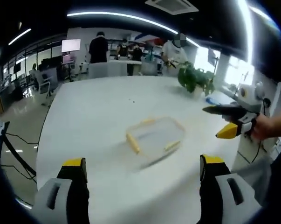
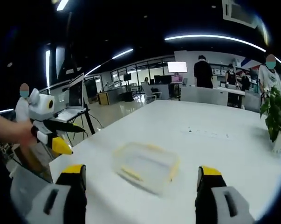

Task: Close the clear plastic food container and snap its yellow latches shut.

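While both tongs, left (image 1: 142,170) and right (image 2: 140,177), hang spread and empty, the container (image 1: 155,136) lies ahead between them on the table (image 1: 93,112), seemingly equidistant.

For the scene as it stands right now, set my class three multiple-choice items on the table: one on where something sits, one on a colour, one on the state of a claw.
1. Where is the potted plant?
A. On the white table, beyond the clear container
B. On the floor
C. Inside the container

2. What colour are the container's latches?
A. Red
B. Yellow
C. Blue

3. How does the left claw stand?
A. Shut on the container
B. Shut on the plant
C. Open, short of the container

Answers:
1. A: in the left gripper view the plant stands on the tabletop past the container.
2. B: yellow strips run along the container's rim.
3. C: its yellow-tipped jaws stand wide apart with bare table between them.
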The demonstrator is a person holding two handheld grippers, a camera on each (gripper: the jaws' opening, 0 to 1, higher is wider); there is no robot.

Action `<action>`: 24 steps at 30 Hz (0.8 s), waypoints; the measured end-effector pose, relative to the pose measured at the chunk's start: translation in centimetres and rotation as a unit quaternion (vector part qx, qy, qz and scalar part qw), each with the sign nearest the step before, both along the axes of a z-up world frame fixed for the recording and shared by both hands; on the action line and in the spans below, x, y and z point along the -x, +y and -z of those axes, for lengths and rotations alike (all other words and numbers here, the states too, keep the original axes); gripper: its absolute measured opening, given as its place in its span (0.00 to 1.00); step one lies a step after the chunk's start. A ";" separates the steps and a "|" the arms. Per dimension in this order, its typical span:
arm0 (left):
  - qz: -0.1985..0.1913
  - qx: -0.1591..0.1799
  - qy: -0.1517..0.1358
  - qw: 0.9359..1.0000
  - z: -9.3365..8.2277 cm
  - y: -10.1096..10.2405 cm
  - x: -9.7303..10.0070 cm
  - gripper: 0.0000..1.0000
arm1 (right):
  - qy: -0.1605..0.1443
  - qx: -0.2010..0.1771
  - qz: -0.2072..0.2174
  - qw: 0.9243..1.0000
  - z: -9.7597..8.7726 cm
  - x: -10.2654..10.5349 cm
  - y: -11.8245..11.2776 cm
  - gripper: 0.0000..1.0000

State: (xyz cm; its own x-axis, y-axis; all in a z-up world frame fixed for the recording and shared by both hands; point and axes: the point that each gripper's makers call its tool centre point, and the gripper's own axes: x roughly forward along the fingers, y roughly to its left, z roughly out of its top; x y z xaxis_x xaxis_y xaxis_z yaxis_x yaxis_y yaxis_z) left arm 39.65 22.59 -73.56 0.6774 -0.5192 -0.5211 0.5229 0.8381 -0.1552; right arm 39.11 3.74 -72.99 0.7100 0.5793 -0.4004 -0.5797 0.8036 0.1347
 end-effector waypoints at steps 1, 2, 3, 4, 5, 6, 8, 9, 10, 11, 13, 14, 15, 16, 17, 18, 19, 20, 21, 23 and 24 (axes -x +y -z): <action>0.001 0.000 0.000 1.000 -0.1 0.2 0.4 0.99 | -0.003 0.000 0.000 1.000 -0.2 0.4 -0.1 1.00; 0.001 -0.002 0.001 1.000 -0.1 0.5 1.0 0.99 | -0.005 0.003 -0.001 1.000 -0.3 1.1 -0.2 1.00; 0.000 -0.007 0.001 1.000 -0.2 0.8 1.4 0.99 | -0.006 0.007 -0.001 1.000 -0.3 1.6 -0.4 1.00; 0.002 -0.009 0.002 1.000 -0.1 1.0 1.8 0.99 | -0.007 0.009 -0.001 1.000 -0.4 2.0 -0.5 1.00; 0.005 -0.012 0.003 1.000 -0.1 1.3 2.4 0.99 | -0.008 0.010 -0.002 1.000 -0.4 2.7 -0.6 1.00; 0.006 -0.015 0.002 1.000 -0.2 1.5 2.8 0.99 | -0.007 0.010 -0.002 1.000 -0.4 3.2 -0.8 1.00; 0.005 -0.017 0.000 1.000 -0.6 1.9 3.8 0.99 | -0.007 0.009 0.002 1.000 -0.6 4.2 -1.2 1.00; 0.004 -0.017 -0.002 1.000 -0.9 2.2 4.3 0.99 | -0.008 0.009 0.004 1.000 -0.7 4.6 -1.3 1.00; 0.003 -0.017 -0.003 1.000 -1.1 2.4 4.6 0.99 | -0.007 0.006 0.005 1.000 -0.8 5.2 -1.5 1.00; 0.001 -0.016 -0.005 1.000 -1.3 2.6 5.1 0.99 | -0.007 0.006 0.005 1.000 -0.9 5.6 -1.5 1.00; 0.002 -0.016 -0.007 1.000 -1.6 2.7 5.7 0.99 | -0.010 0.008 0.001 1.000 -1.0 6.6 -1.5 1.00; 0.004 -0.018 -0.009 1.000 -1.8 2.8 6.1 0.99 | -0.010 0.012 -0.004 1.000 -0.9 7.1 -1.5 1.00; 0.005 -0.025 -0.013 1.000 -1.9 3.0 6.5 0.99 | -0.010 0.014 -0.006 1.000 -0.9 7.6 -1.5 1.00; 0.007 -0.025 -0.014 1.000 -2.1 3.2 7.0 0.99 | -0.010 0.016 -0.009 1.000 -1.0 8.2 -1.6 1.00; 0.007 -0.025 -0.014 1.000 -2.2 3.3 7.2 0.99 | -0.011 0.017 -0.009 1.000 -1.1 8.6 -1.6 1.00; 0.004 -0.020 -0.015 1.000 -2.4 3.5 7.6 0.99 | -0.013 0.016 -0.011 1.000 -1.2 9.1 -1.7 1.00; 0.006 -0.021 -0.015 1.000 -2.4 3.6 7.9 0.99 | -0.012 0.015 -0.013 1.000 -1.2 9.4 -1.7 1.00; 0.007 -0.022 -0.014 1.000 -2.5 3.7 8.2 0.99 | -0.012 0.015 -0.014 1.000 -1.3 9.8 -1.7 1.00; 0.005 -0.023 -0.015 1.000 -2.7 3.9 8.5 0.99 | -0.014 0.017 -0.018 1.000 -1.3 10.3 -1.7 1.00; 0.005 -0.023 -0.021 1.000 -3.1 4.2 9.1 0.99 | -0.015 0.020 -0.020 0.999 -1.3 11.0 -1.9 1.00; 0.005 -0.024 -0.021 0.999 -3.2 4.3 9.4 0.99 | -0.014 0.020 -0.020 0.999 -1.3 11.3 -2.0 1.00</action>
State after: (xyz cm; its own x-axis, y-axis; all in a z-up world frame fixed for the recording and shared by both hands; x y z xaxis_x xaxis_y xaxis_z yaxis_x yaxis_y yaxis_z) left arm 30.26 26.88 -70.40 0.6948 -0.5009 -0.5162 0.5359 0.8391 -0.0929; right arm 27.79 1.70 -71.66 0.6980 0.5914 -0.4038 -0.6146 0.7841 0.0861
